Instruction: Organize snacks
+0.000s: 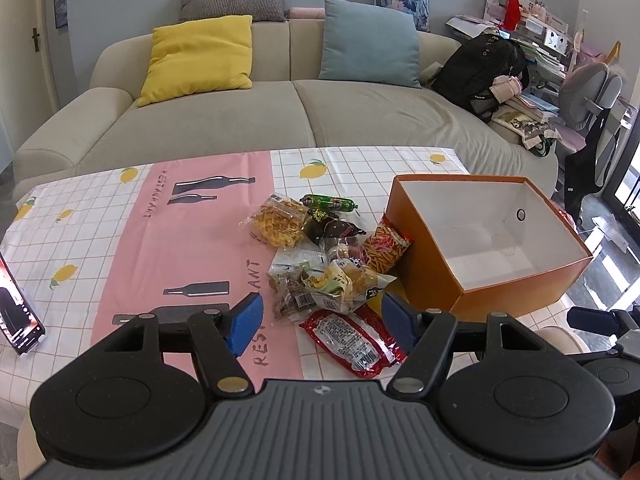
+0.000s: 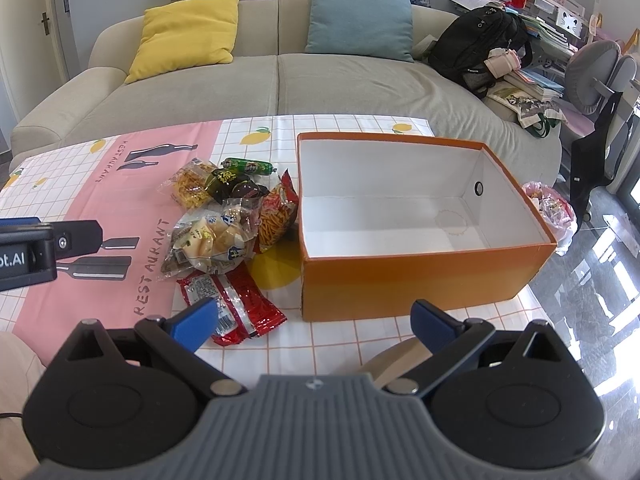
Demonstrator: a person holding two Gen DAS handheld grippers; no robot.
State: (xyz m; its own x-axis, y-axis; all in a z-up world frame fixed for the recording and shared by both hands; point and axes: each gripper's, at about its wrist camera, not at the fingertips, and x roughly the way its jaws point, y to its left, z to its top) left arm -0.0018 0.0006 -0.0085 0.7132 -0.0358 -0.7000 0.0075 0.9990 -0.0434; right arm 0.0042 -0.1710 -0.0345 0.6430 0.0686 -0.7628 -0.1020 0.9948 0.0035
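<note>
Before me: snack pile (image 2: 228, 220) of crinkly packets, heaped together on the tablecloth; red packet (image 2: 234, 306) lies flat nearest me. Orange box (image 2: 420, 280), white inside, open-topped and upright, just right of them.

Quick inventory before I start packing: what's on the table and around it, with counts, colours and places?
orange box: one, white inside, empty, right of the snacks
snack pile: several packets, mixed colours, table centre
red packet: one, nearest the grippers
green sausage: one, far side of the pile
phone: one, table's left edge
sofa: beige, behind the table
left gripper: open above the red packet
right gripper: open, holding nothing
</note>
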